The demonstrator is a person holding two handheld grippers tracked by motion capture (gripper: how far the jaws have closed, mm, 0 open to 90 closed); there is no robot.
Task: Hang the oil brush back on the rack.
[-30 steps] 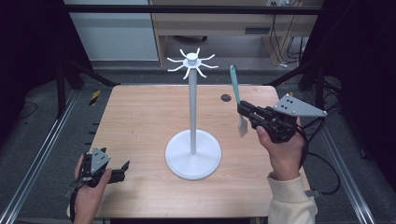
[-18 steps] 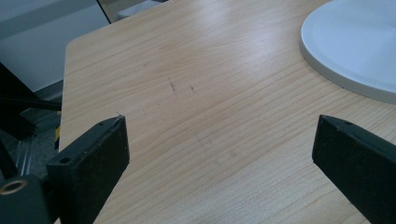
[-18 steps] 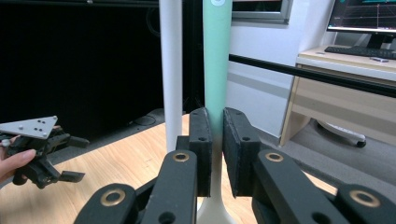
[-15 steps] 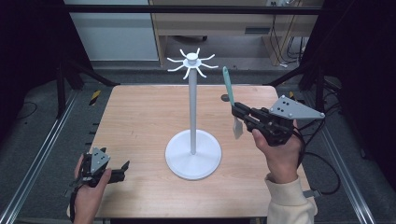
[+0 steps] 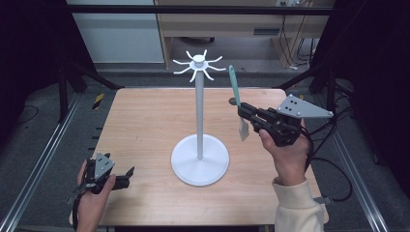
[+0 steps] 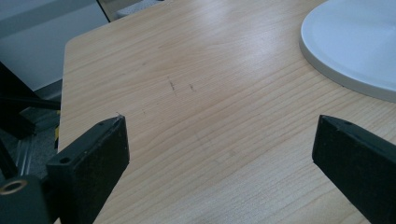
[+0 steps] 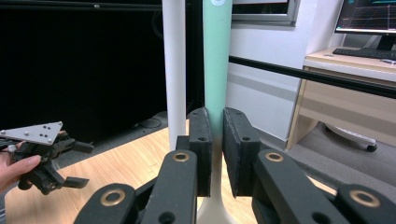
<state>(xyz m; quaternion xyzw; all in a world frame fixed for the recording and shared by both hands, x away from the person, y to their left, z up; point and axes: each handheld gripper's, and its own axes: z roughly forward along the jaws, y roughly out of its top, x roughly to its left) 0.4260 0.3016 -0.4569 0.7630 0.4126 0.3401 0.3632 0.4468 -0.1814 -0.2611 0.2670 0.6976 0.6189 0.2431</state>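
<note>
The right hand-held gripper (image 5: 247,112) holds a slim spatula with a mint-green handle and a pale, flat blade (image 5: 235,92), its black jaws clamped on the lower part of the handle. The spatula stands nearly upright in the air above the right side of the light wooden desk (image 5: 145,125), blade down, handle tip up. It hangs just right of the tall white hook stand with a round base (image 5: 199,121), near the pole without touching it, and its handle tip reaches about level with the ring of curved white hooks. The left hand-held gripper (image 5: 126,175) rests low at the desk's near left corner, jaws wide apart with only bare wood between them, near the stand's base.
</note>
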